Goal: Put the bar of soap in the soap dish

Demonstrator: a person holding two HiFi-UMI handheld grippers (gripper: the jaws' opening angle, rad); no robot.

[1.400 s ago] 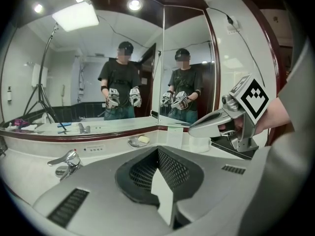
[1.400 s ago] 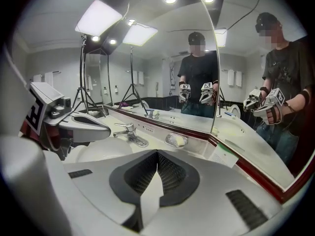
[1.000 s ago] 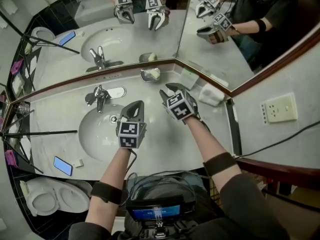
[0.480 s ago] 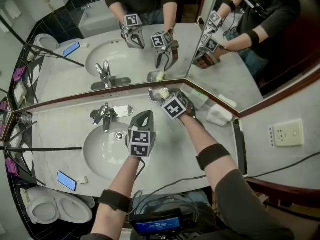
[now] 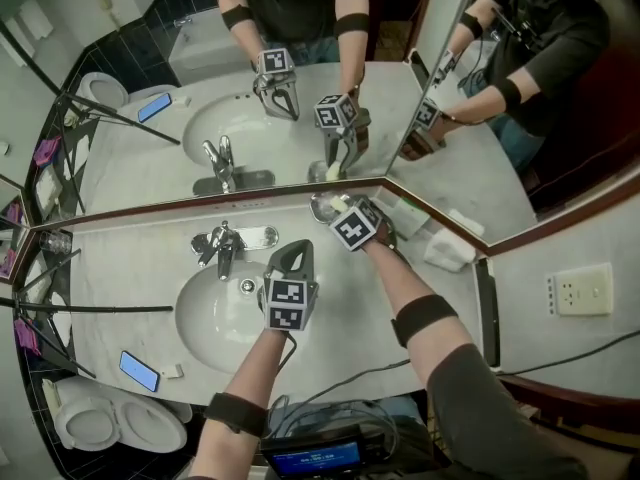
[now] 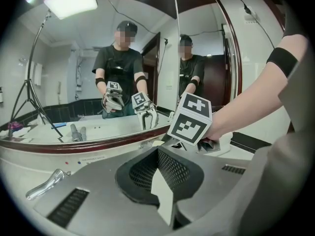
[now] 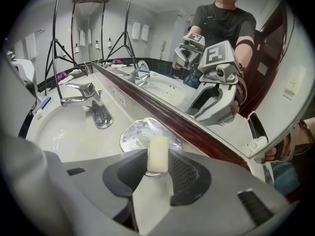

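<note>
Right tongs (image 7: 158, 162) have just been closing, and now they're clamped on the bar of soap (image 7: 158, 151), pads pressed to both its long sides. The bar stands on edge, its far end over the near rim of the soap dish (image 7: 132, 132), which sits on the counter (image 5: 330, 318) tight against the mirror (image 5: 300, 138), just right of the faucet (image 5: 222, 243). Left tongs (image 6: 160, 157) are pressed together with nothing between them, hanging by the right edge of the sink (image 5: 215, 313).
</note>
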